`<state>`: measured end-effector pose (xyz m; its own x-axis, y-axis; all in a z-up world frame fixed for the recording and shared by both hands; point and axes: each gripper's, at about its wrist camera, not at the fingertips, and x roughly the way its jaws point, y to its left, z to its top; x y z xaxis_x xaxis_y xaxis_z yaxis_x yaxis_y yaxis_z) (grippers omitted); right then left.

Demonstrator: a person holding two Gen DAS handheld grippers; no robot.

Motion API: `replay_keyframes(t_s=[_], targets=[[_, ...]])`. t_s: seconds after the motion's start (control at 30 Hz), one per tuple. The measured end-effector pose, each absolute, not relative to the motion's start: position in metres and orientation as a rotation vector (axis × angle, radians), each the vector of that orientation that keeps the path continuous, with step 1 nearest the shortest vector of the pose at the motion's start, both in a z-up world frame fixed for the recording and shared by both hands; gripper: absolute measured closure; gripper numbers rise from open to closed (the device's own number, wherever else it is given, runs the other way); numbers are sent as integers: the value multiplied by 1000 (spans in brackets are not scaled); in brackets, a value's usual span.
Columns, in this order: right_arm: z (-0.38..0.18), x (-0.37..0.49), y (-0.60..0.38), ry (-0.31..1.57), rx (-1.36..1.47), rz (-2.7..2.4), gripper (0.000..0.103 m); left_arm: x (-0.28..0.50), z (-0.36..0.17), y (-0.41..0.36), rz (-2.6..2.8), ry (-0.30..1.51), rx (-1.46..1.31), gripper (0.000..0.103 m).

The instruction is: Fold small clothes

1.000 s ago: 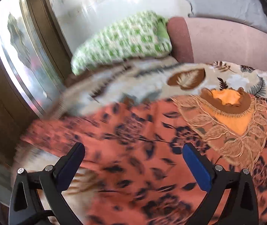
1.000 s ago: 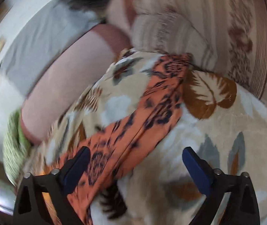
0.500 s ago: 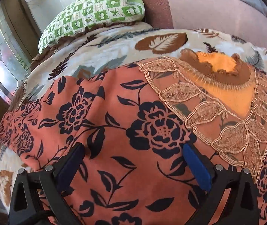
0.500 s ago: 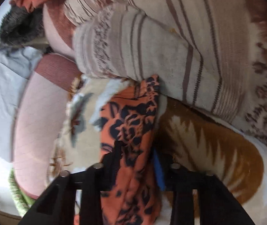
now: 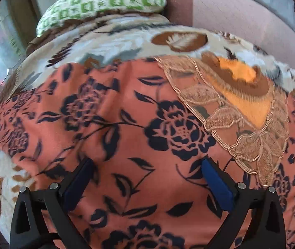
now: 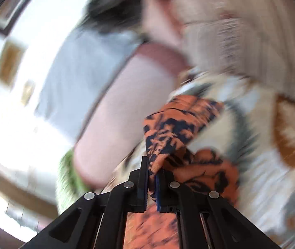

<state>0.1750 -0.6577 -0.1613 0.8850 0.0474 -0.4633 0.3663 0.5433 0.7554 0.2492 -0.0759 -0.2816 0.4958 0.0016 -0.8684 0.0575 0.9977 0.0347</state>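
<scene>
An orange garment [image 5: 126,145] with dark blue flowers and a lace-trimmed neckline [image 5: 247,112] lies spread over a leaf-patterned blanket [image 5: 116,41]. My left gripper [image 5: 146,167] hovers open just above the middle of the cloth, with nothing pinched between its blue pads. In the blurred right wrist view my right gripper [image 6: 152,166] is shut on a bunched strip of the same orange garment [image 6: 178,124], which rises off the blanket [image 6: 261,166] and drapes back over it.
A green checked pillow [image 5: 106,2] and a pink sofa arm [image 5: 240,20] lie beyond the blanket. A window [image 5: 0,41] stands at the left. A striped beige cover [image 6: 240,31] and a grey cushion [image 6: 81,68] show in the right wrist view.
My right gripper closed on the garment's strip and lifted it while swinging sideways. The left gripper dropped closer to the cloth and tilted further down, staying open.
</scene>
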Motion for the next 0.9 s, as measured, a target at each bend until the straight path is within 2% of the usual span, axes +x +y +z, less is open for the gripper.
replay_keyframes(t_s=[0.23, 0.43, 0.47, 0.53, 0.67, 0.8, 0.83, 0.87, 0.9], targets=[[-145, 238, -488, 564, 907, 130, 98, 239, -234, -14, 56, 860, -40, 0], [-188, 304, -337, 765, 891, 359, 97, 238, -215, 44, 180, 785, -58, 0], [-199, 312, -313, 821, 884, 384, 94, 239, -213, 53, 183, 785, -75, 0], [-220, 307, -270, 929, 848, 395, 93, 241, -212, 69, 185, 789, -105, 0], [-250, 292, -224, 1047, 781, 458, 89, 243, -215, 81, 194, 802, -129, 0], [-247, 264, -241, 990, 720, 452, 87, 244, -218, 68, 150, 813, -131, 0], [-245, 256, -253, 959, 706, 436, 76, 244, -217, 61, 134, 809, -126, 0], [-241, 247, -265, 930, 689, 428, 56, 244, -218, 56, 121, 806, -122, 0], [-238, 239, -278, 904, 684, 418, 42, 243, -217, 50, 107, 800, -119, 0]])
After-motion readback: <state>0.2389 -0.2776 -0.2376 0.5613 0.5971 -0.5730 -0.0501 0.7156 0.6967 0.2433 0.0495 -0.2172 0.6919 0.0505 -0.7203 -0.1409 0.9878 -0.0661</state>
